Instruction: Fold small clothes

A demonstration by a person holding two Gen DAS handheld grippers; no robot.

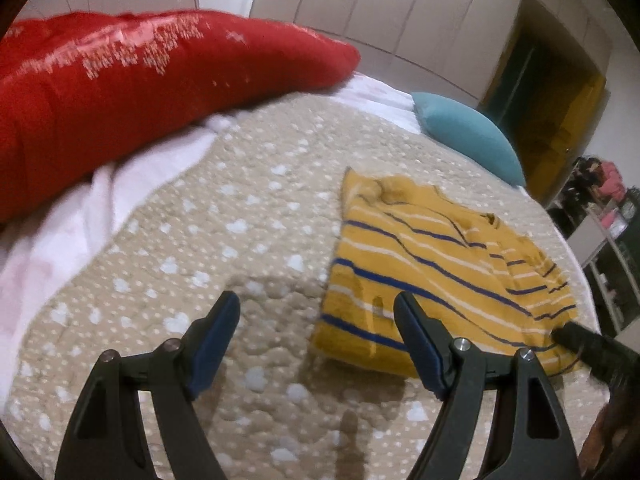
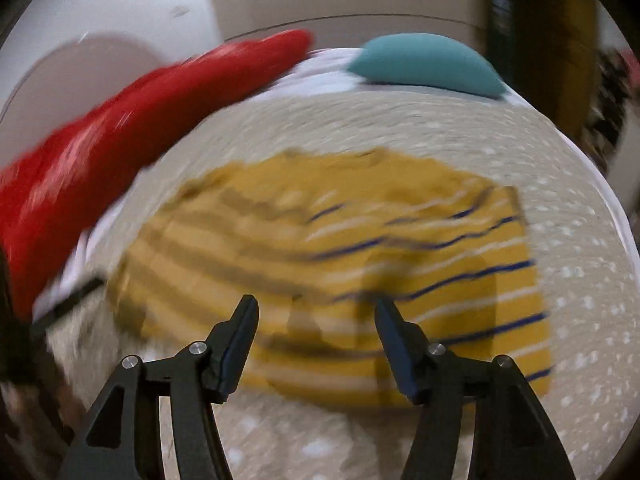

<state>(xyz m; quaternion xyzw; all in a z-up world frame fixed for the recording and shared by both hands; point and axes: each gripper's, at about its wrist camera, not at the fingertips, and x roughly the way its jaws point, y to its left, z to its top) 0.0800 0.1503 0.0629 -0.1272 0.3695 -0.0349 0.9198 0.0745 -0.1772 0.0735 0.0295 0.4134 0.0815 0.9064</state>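
Note:
A small yellow garment with blue and white stripes (image 1: 432,264) lies partly folded on the beige dotted bedspread (image 1: 200,248). My left gripper (image 1: 316,308) is open and empty, just above the bedspread at the garment's near left corner. The right gripper's tip (image 1: 576,338) shows at the garment's right edge. In the right wrist view, which is motion-blurred, the garment (image 2: 340,248) fills the middle, and my right gripper (image 2: 316,312) is open and empty above its near edge.
A large red pillow (image 1: 132,80) lies at the back left on a white sheet (image 1: 80,216). A teal cushion (image 1: 468,136) sits at the back right. Wardrobe doors (image 1: 380,8) stand behind the bed. Shelves with clutter (image 1: 600,216) are at the right.

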